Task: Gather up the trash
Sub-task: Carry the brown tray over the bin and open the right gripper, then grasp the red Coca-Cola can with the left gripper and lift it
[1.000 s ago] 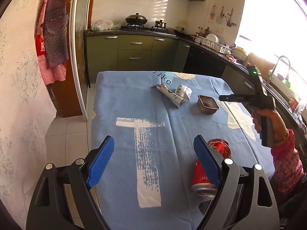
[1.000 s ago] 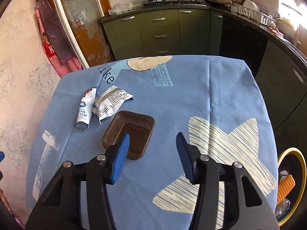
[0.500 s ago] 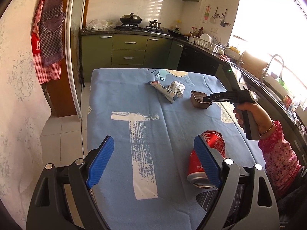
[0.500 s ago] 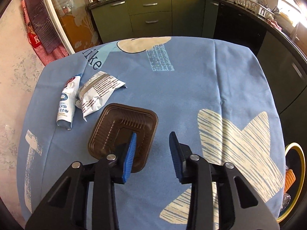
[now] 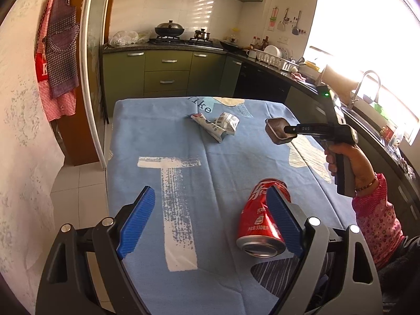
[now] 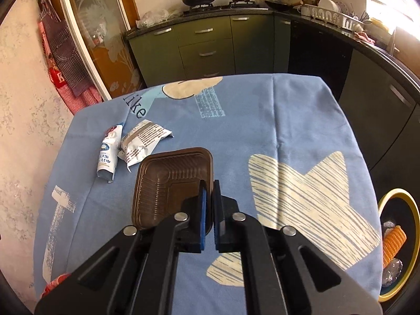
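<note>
Right gripper [image 6: 209, 199]: pressed together on the near right rim of the brown plastic tray [image 6: 168, 181], one blue pad inside the rim and one outside.
Brown tray: in the left wrist view it hangs from the gripper tips clear of the cloth, tilted, its hollow turned toward the right gripper's body.
Left gripper [image 5: 207, 220]: spread wide, nothing between the pads; it hovers over the near part of the table.
Red can [image 5: 262, 223]: dented, lying on its side on the cloth, open end toward the camera, just beside and partly behind the left gripper's right-hand pad; whether it touches the pad cannot be told.
Wrappers: a white tube-like wrapper [image 6: 109, 155] and a crumpled white packet [image 6: 143, 141] lie touching each other on the far left part of the table, beyond the tray.
Table [image 6: 275, 110]: covered by a blue patterned cloth; wide bare cloth to the right of the tray.
Edges: a yellow-rimmed bin [image 6: 409, 239] stands on the floor off the table's right edge, trash inside; dark cabinets run close along that side.
Right hand [image 5: 349, 162]: wraps the gripper's handle from below, pink sleeve at the wrist, gripper pointing leftward across the table in the left wrist view.
</note>
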Demonstrator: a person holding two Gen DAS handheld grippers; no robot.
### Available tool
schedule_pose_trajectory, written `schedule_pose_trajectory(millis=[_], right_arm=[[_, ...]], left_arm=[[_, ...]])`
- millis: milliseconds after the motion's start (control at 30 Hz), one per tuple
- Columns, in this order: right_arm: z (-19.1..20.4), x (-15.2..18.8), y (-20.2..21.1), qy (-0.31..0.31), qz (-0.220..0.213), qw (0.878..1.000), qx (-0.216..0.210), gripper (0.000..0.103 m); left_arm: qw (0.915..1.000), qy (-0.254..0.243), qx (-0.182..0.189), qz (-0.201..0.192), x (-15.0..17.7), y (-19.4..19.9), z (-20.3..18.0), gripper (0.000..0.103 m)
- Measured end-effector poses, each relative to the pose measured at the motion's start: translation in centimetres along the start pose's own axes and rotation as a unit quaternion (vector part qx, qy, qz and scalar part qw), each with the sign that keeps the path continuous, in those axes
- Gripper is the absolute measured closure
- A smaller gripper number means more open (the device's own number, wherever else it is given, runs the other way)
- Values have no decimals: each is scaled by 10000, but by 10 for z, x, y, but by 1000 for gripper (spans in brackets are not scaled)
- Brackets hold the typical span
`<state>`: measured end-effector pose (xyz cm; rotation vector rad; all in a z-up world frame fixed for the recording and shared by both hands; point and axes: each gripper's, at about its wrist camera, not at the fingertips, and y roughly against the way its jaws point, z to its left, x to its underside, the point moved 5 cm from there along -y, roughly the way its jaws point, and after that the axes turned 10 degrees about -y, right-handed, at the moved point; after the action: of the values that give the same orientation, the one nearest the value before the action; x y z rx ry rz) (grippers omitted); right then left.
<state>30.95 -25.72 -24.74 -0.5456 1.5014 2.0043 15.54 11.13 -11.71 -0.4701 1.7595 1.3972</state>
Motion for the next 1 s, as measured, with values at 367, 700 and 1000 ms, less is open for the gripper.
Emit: schedule_pose_trajectory(millis=[367,700,1000], right_arm=[[-148,10,114,-1259,-1315,9787,950,99],[-286,58,125,-2309,-1160,9484,1839,98],[-322,79,118,-2732,-1299,9355,1824,57]], left_arm=[[9990,-339,288,-61,-17,-3,-42,14],[9972,-528,537,26,-28,-17,-89,14],[9958,-616,665,109,-31,-25,-117,13]])
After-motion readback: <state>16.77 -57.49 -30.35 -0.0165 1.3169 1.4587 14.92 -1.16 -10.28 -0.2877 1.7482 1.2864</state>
